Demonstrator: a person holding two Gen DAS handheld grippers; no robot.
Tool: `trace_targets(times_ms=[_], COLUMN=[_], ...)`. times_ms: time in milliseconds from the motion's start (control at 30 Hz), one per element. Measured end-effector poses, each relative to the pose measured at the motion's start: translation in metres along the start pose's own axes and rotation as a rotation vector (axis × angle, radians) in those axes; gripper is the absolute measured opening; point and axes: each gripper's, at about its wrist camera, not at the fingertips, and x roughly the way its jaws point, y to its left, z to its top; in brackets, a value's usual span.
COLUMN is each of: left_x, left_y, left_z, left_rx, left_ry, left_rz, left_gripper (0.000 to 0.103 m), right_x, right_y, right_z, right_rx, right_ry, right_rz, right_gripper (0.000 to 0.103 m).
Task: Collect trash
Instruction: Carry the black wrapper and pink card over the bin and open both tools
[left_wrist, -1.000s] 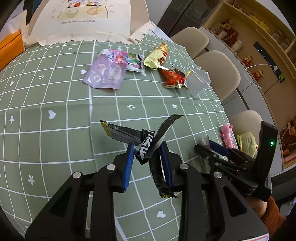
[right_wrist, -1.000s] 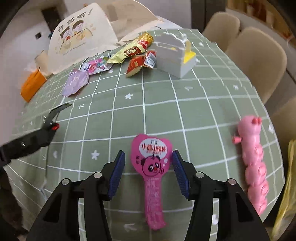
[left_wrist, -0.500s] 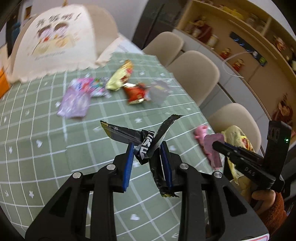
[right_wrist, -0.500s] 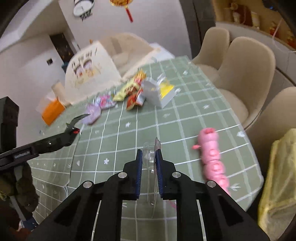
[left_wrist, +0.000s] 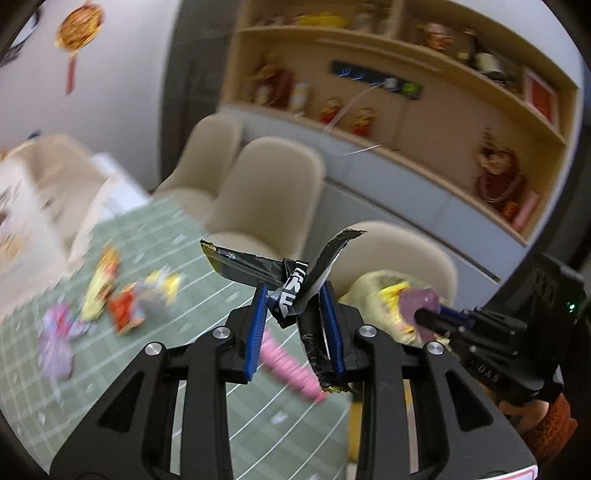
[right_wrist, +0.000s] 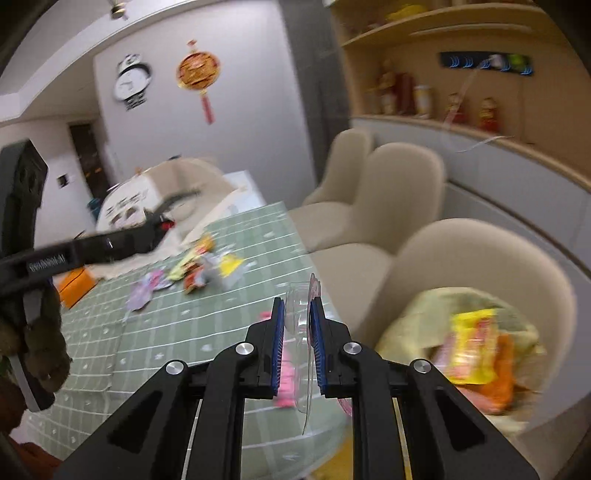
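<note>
Left gripper (left_wrist: 295, 314): fingers closed on a crumpled black wrapper (left_wrist: 291, 280), held above the bench (left_wrist: 207, 295). Right gripper (right_wrist: 297, 343): fingers nearly shut, pinching a clear and pink wrapper (right_wrist: 301, 317) edge-on. Open trash bag (right_wrist: 461, 332) sits on a chair (right_wrist: 480, 258) at 3 o'clock of the right gripper; more wrappers (right_wrist: 192, 269) on the bench at 10 o'clock, blurred.
</note>
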Motion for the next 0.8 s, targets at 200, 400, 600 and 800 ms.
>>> trace_targets(times_ms=[200,400,600,800], left_x=[0.041,0.100,0.173,0.229], left_y=[-0.055,-0.099,-0.134,-0.154], left_z=[0.023,0.030,0.013,-0.009], left_rx=[0.046,0.043,0.048,0.009], left_ry=[0.022,0.100,0.255,0.357], left_rz=[-0.200,-0.387,-0.443,-0.492], left_gripper=[0.027,0.027,0.027,0.059], right_x=[-0.045,-0.068,-0.069,-0.056], right_y=[-0.062,-0.106,-0.136,-0.155], right_z=[0.006,0.016,0.016,0.005], right_rx=[0.063,0.111,0.145,0.183], right_ry=[-0.063,-0.097,-0.076,-0.025], right_rz=[-0.152,-0.269,-0.342,-0.372], right_gripper=[0.015,0.015,0.015,0.015])
